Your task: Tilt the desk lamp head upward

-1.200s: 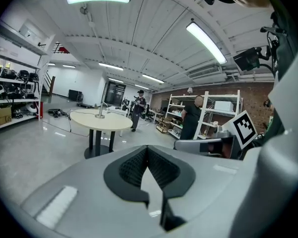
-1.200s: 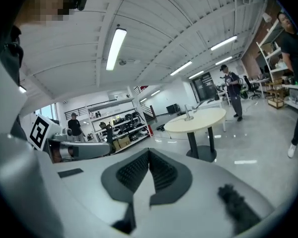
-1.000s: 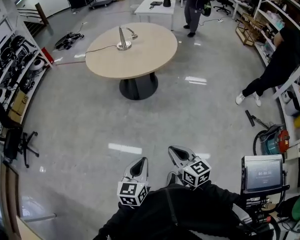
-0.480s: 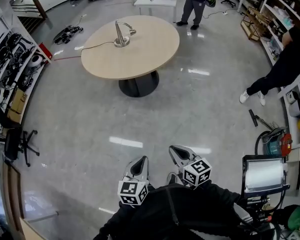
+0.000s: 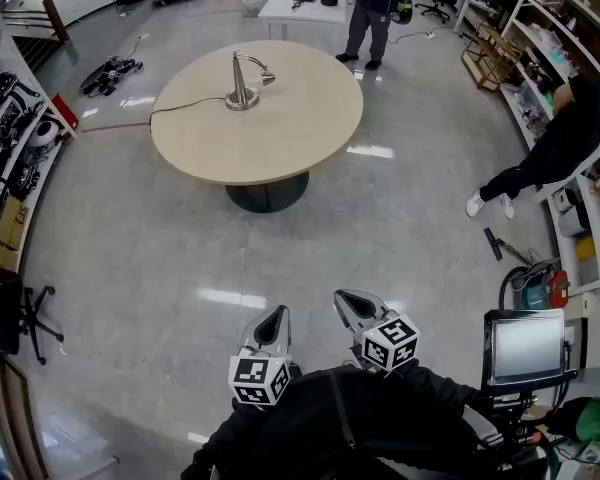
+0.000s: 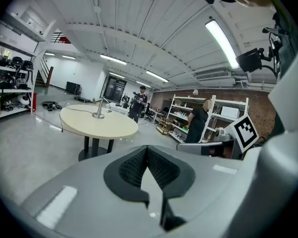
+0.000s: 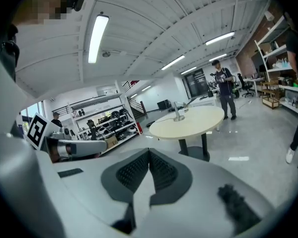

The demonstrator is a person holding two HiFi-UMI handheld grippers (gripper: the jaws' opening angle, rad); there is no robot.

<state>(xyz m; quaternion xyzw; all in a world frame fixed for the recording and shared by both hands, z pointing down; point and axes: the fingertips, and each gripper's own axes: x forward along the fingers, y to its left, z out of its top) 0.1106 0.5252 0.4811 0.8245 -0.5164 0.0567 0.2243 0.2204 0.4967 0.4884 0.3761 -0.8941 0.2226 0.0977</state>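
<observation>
Two grippers, neither holding anything: the left gripper (image 5: 272, 328) and the right gripper (image 5: 357, 314) sit side by side close to the person's chest, each with its jaws fully together and nothing between the pads. The desk lamp (image 5: 242, 80) stands well ahead of both, a little to the left of the left gripper, on the far part of a round bench (image 5: 280, 133). Its head (image 5: 266, 77) droops toward the right-gripper side.

No contact has been made, so the risks lie in the approach and the first touch. The jaws must part before they reach the head, or they will only knock it. The lamp looks slim on a small round base, so a lift on the head with the base unbraced could probably slide or tip it. Its cable (image 5: 185, 107) trails off the bench edge on the left-gripper side and could snag.

The bench top is pale, smooth and otherwise bare, on a dark pedestal. The floor (image 5: 180, 258) is glossy grey. One person (image 5: 372, 13) stands beyond the bench, and another (image 5: 550, 143) leans at shelving far to the right gripper's side.
</observation>
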